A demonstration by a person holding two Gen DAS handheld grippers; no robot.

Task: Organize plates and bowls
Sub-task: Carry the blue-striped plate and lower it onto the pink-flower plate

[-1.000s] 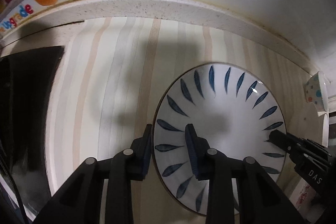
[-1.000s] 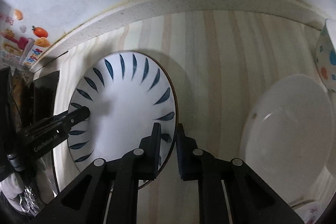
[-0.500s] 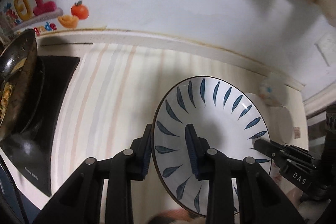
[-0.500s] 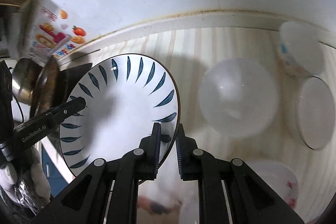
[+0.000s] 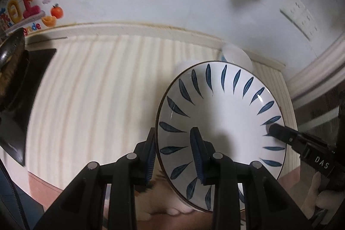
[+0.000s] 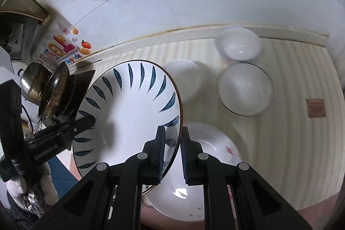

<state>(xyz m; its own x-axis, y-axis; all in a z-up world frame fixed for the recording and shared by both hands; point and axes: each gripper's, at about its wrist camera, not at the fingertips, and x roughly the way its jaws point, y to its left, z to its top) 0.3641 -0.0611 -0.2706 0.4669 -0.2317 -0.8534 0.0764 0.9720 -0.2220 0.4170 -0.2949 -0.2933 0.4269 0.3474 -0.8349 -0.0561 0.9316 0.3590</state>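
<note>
1. Clamped on opposite edges of the white blue-leaf-patterned plate [image 5: 220, 109]: left gripper [image 5: 173, 154] pinching the near-left rim, right gripper [image 6: 173, 153] pinching the right rim, each with one finger above the plate and one below.
2. Lifted clear of the pale striped wooden counter [image 5: 97, 89] within the last second; formerly lying flat on it, now carried in the air, tilted, over the counter's front edge.
3. Just beneath the plate's right side, a large white plate with small red marks [image 6: 207, 167], judged the likely stacking spot.
4. Further off, a clear glass bowl [image 6: 244, 88], a plain white bowl [image 6: 183, 77] and a smaller glass bowl [image 6: 239, 44] near the backsplash, all newly in view as the camera rose.
5. Far left, metal pans [image 6: 46, 87] on a black stove.
6. Meaning: pick-up done, transfer under way, placement not yet made.
</note>
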